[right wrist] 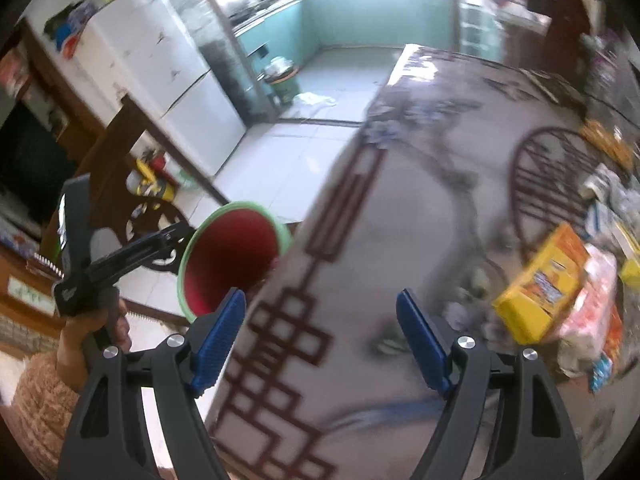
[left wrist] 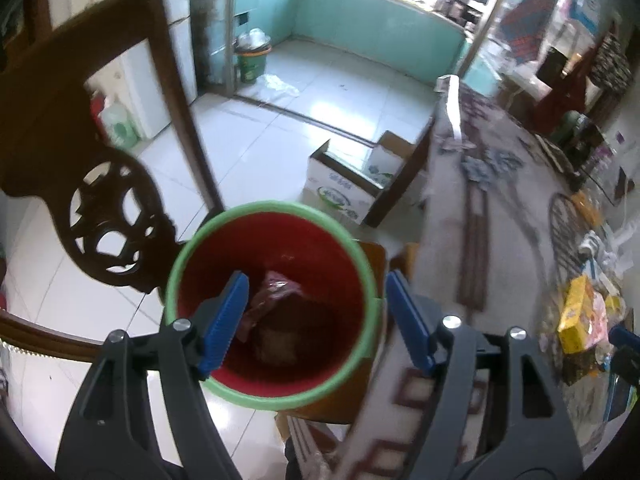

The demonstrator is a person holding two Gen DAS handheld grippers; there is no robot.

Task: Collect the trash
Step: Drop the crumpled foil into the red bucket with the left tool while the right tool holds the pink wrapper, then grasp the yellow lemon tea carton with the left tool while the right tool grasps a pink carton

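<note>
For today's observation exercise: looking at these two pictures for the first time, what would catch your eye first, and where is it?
First, the red bin with a green rim, right below the open left tongs, with crumpled pinkish trash lying at its bottom. Next, the yellow box amid the clutter at the right of the patterned table, ahead of the open, empty right tongs.

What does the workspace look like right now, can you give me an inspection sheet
Surface: patterned tablecloth, mostly bare at the near end.
Job's things: red bin with green rim beside the table, pinkish wrapper lying inside.
Clutter: yellow box and mixed packets piled at the table's right side.
Grippers: left gripper above the bin, jaws open, empty; right gripper over the table, jaws open, empty.
Cables: nothing seen.
Surroundings: carved chair, cardboard box on tiled floor, white fridge.
</note>
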